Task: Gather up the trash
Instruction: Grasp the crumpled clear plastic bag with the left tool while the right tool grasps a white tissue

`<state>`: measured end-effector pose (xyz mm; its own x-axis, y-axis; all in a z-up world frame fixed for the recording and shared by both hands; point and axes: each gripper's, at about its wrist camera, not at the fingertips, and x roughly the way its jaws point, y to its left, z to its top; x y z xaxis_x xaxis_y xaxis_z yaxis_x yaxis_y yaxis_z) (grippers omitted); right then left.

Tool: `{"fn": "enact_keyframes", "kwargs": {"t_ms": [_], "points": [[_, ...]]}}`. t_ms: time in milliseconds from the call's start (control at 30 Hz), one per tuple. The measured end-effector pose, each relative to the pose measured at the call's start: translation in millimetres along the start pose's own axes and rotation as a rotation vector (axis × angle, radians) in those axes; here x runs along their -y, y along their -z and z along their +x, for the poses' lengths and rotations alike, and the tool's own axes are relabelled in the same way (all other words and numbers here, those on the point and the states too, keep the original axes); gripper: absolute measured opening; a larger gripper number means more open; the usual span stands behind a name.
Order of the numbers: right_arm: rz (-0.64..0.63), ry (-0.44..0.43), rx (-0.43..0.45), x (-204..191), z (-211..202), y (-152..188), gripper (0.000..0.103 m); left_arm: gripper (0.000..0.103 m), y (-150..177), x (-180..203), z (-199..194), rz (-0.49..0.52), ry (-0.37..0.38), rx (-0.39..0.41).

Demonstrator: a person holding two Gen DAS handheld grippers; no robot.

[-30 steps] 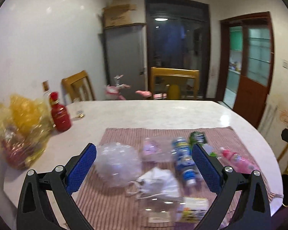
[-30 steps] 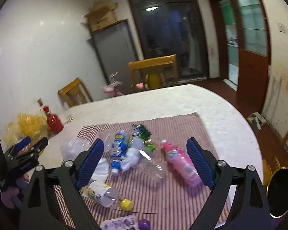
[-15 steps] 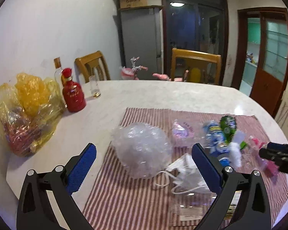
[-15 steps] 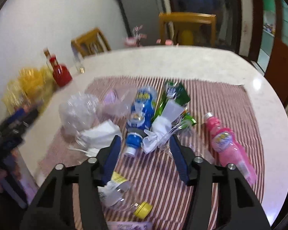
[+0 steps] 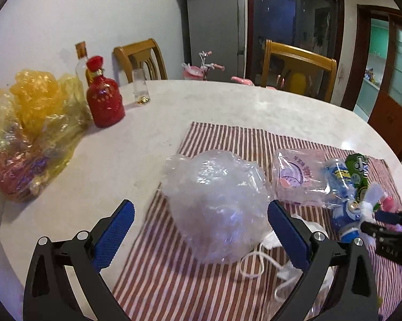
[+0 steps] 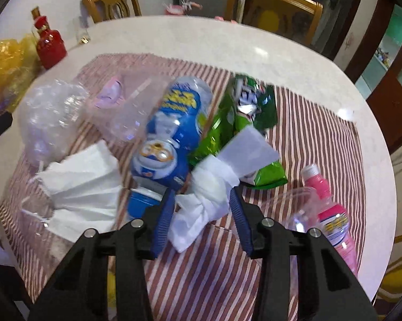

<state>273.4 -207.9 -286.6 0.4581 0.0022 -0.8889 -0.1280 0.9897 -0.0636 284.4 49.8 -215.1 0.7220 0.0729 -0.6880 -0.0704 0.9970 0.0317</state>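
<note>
Right gripper (image 6: 201, 208) half-closed around the tissue (image 6: 203, 200) on the mat (image 6: 214, 267), seemingly not yet pinching; it could tear or drag the wrapper (image 6: 227, 133). Left gripper (image 5: 201, 224), wide open, straddles the bag (image 5: 214, 203).

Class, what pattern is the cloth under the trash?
Red-and-white stripes on the cloth, clearest in the right wrist view.

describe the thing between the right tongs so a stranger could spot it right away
On the striped cloth covering the near part of the round table, trash lies in a heap. Between the blue bottle and the green snack bag sits a crumpled white tissue, bracketed by the right tongs. Unlike the pleated face mask left of it, it is knotted and has no strings.
</note>
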Motion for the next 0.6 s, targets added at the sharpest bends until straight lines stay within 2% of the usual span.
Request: {"fn": "enact_keyframes", "kwargs": {"t_ms": [167, 400, 500, 567, 600], "points": [[0.036, -0.029, -0.038, 7.8, 20.0, 1.5, 0.043, 0.097, -4.7, 9.2, 29.9, 0.006, 0.000, -0.044], [0.066, -0.062, -0.046, 13.8, 25.6, 2.7, 0.024, 0.097, -4.5, 13.2, 54.0, 0.003, 0.013, -0.083], [0.074, -0.070, -0.036, 13.8, 20.9, 3.6, 0.019, 0.096, -4.7, 10.2, 60.9, -0.037, 0.054, -0.096], [0.090, -0.085, -0.026, 17.8, 15.0, 5.6, 0.019, 0.087, -4.5, 6.6, 62.3, -0.069, 0.098, -0.103], [0.095, -0.090, -0.023, 18.7, 13.8, 5.3, 0.019, 0.069, -4.5, 5.2, 62.5, -0.082, 0.109, -0.101]]}}
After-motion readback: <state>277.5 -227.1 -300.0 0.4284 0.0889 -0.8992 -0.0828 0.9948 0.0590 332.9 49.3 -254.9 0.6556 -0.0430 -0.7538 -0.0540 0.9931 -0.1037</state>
